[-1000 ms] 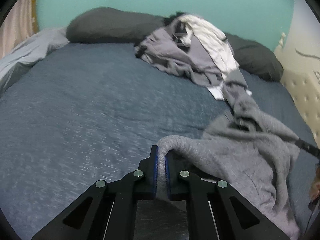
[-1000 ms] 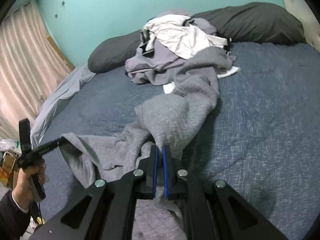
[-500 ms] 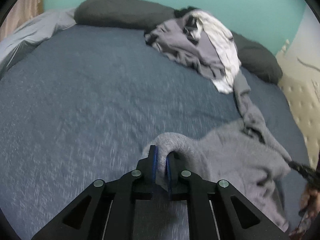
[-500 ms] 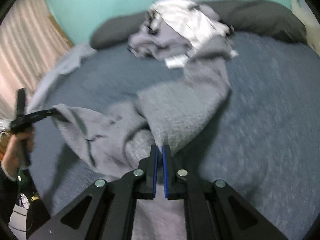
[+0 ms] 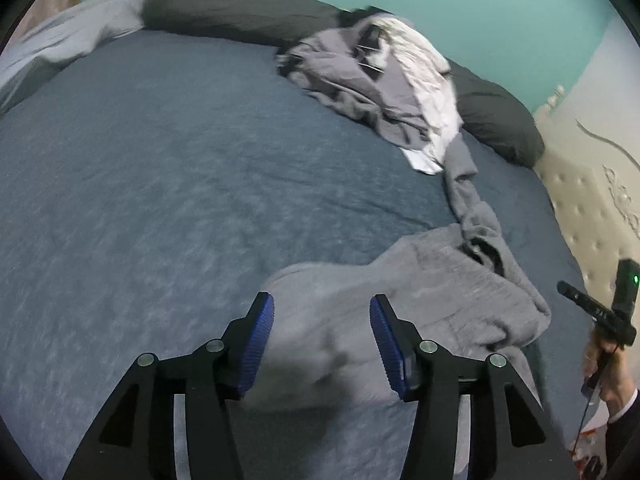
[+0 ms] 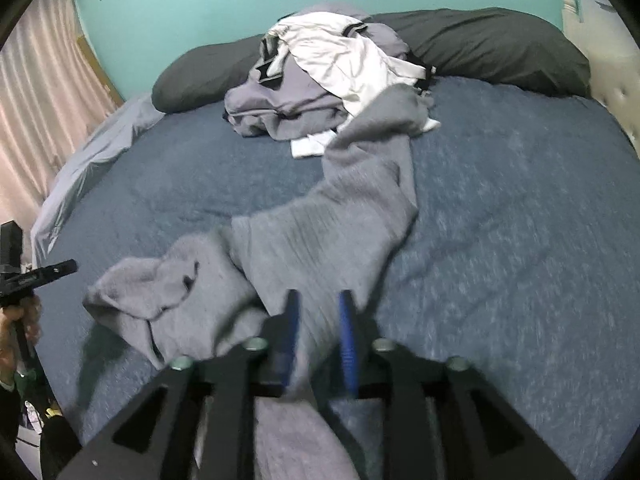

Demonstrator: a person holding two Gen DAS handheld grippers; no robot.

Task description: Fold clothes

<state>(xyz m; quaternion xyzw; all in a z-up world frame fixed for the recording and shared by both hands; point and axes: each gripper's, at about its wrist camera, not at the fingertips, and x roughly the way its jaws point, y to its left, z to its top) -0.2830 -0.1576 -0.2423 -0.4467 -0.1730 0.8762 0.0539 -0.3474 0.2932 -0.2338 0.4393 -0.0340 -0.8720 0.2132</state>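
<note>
A grey fleece garment (image 5: 420, 292) lies spread on the blue bed, one long part trailing back to the clothes pile; it also shows in the right wrist view (image 6: 328, 224). My left gripper (image 5: 322, 312) is open, its blue pads wide apart over the garment's near edge. My right gripper (image 6: 318, 320) is open by a narrower gap, with grey cloth lying between and under its blurred fingers. The right gripper also shows at the right edge of the left wrist view (image 5: 596, 312), and the left one at the left edge of the right wrist view (image 6: 36, 272).
A pile of grey and white clothes (image 5: 384, 84) (image 6: 320, 80) lies at the head of the blue bed (image 5: 160, 200), against dark pillows (image 6: 492, 48). A light sheet (image 6: 92, 160) is bunched at one side. A padded cream headboard (image 5: 592, 216) and a pink curtain (image 6: 36, 92) border the bed.
Both grippers were shut on the grey garment and have opened, letting it drop onto the bed. The garment now lies flatter and lower.
</note>
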